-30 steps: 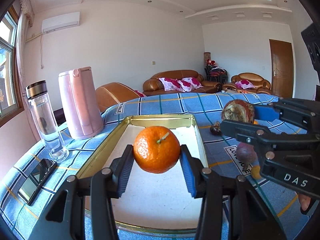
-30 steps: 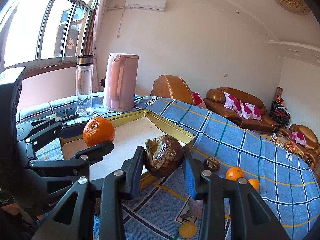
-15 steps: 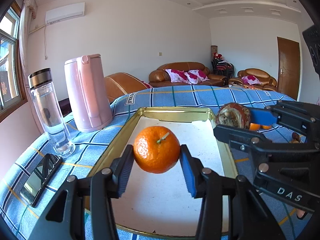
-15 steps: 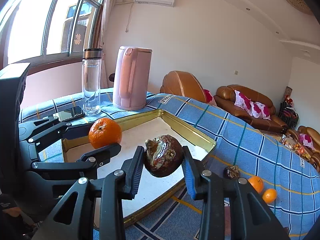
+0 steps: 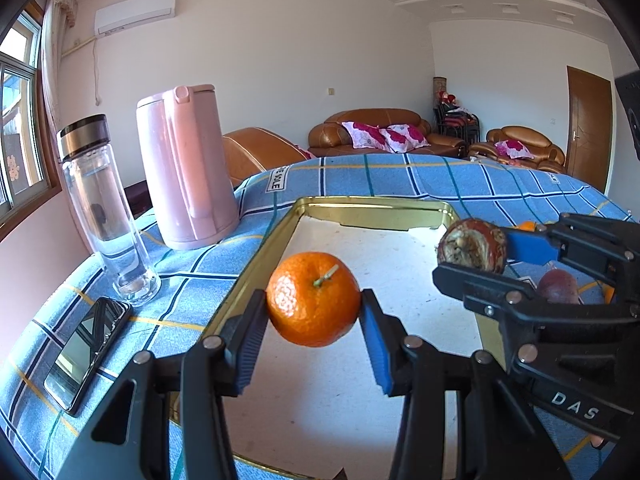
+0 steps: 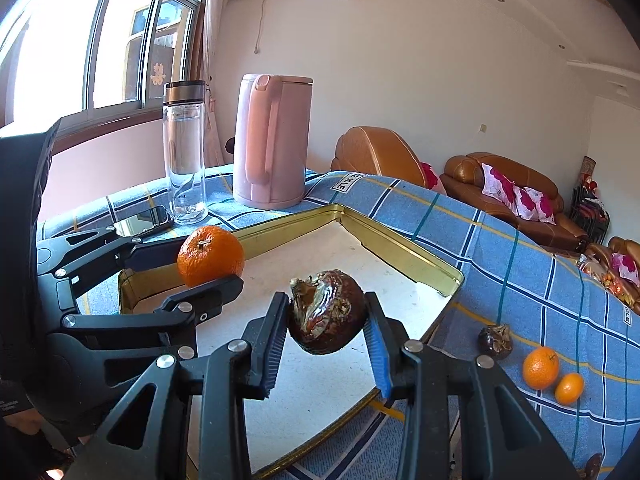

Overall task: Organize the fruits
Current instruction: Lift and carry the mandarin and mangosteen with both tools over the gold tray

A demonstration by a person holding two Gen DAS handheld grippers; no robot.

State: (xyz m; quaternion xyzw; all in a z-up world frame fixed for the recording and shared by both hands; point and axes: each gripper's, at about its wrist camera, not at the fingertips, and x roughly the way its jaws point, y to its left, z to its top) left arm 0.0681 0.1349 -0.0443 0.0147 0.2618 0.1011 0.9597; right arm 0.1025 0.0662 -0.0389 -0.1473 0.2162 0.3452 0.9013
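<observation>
My left gripper is shut on an orange tangerine and holds it above the gold-rimmed tray with a white floor. My right gripper is shut on a dark brown wrinkled fruit and holds it above the tray's right part. The left gripper with its tangerine shows at the left of the right wrist view. The right gripper with its brown fruit shows at the right of the left wrist view.
A pink kettle, a clear bottle and a phone stand left of the tray on the blue checked cloth. Right of the tray lie a small brown fruit, two oranges and a purple fruit.
Both grippers have moved forward and lower over the tray, each still holding its fruit. The right gripper has crossed from beside the tray's edge to above its floor.
</observation>
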